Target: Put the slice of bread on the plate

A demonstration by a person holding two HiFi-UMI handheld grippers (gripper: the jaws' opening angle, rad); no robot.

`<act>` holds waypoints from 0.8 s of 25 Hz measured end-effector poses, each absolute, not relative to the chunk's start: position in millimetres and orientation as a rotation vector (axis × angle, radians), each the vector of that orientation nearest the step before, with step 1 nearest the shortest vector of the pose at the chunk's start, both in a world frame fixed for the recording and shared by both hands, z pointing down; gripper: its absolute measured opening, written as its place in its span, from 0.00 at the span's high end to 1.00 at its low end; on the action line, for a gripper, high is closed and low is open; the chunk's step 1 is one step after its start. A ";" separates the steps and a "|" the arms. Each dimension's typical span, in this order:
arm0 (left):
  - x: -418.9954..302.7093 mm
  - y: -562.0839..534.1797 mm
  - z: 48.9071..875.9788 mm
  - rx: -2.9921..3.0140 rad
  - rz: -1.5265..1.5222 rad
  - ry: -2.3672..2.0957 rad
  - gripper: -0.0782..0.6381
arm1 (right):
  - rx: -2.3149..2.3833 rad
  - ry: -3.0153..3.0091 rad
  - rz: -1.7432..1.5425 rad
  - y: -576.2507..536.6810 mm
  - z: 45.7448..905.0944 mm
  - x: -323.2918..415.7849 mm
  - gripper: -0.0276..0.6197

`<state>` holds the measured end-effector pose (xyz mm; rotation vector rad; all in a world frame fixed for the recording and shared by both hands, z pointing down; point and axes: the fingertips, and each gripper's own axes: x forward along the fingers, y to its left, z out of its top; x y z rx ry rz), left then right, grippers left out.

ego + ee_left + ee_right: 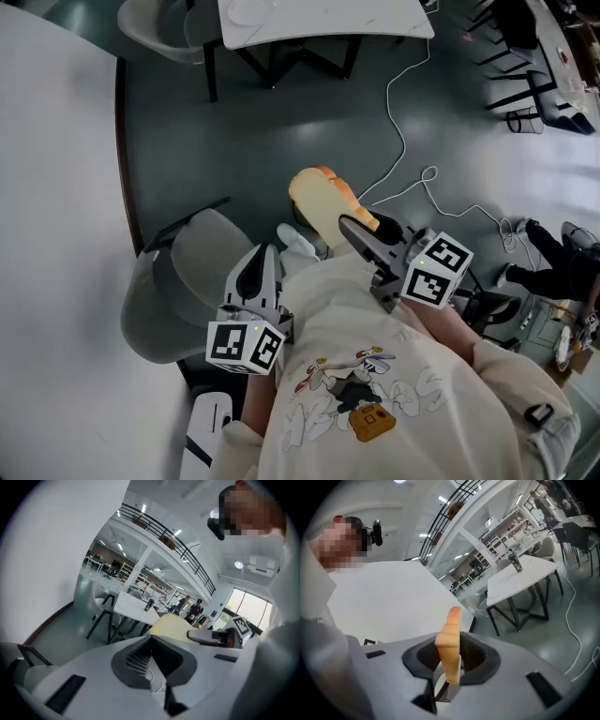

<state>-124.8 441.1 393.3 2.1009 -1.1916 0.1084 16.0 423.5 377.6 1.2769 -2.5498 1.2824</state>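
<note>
The slice of bread (317, 199) is grasped by the right tool (354, 228) and held in the air above the floor (234, 141). In the head view its long axis is pointed away from the jaws, toward 11 o'clock. In the right gripper view it is seen edge-on and upright. Its near end is hidden between the pads. The left tool (259, 272), at 8 o'clock from the slice, is kept clenched on nothing.

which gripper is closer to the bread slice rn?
Right. The right gripper is clamped on the bread slice. The left gripper is shut and empty, apart from it, at its left in the head view.
</note>
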 end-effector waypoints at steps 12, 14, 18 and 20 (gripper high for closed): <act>-125.9 485.0 378.5 2.146 0.071 -1.075 0.88 | 1.338 -2.488 1.342 466.7 380.9 -10.6 0.82; -133.2 480.4 374.3 2.165 0.060 -1.083 0.88 | 1.369 -2.493 1.308 465.1 378.1 -13.3 0.82; -141.2 465.1 368.9 2.193 0.030 -1.076 0.88 | 1.419 -2.505 1.266 459.6 371.2 -17.1 0.82; -138.8 461.1 367.5 2.202 0.035 -1.050 0.88 | 1.434 -2.493 1.271 460.9 369.3 -15.3 0.82</act>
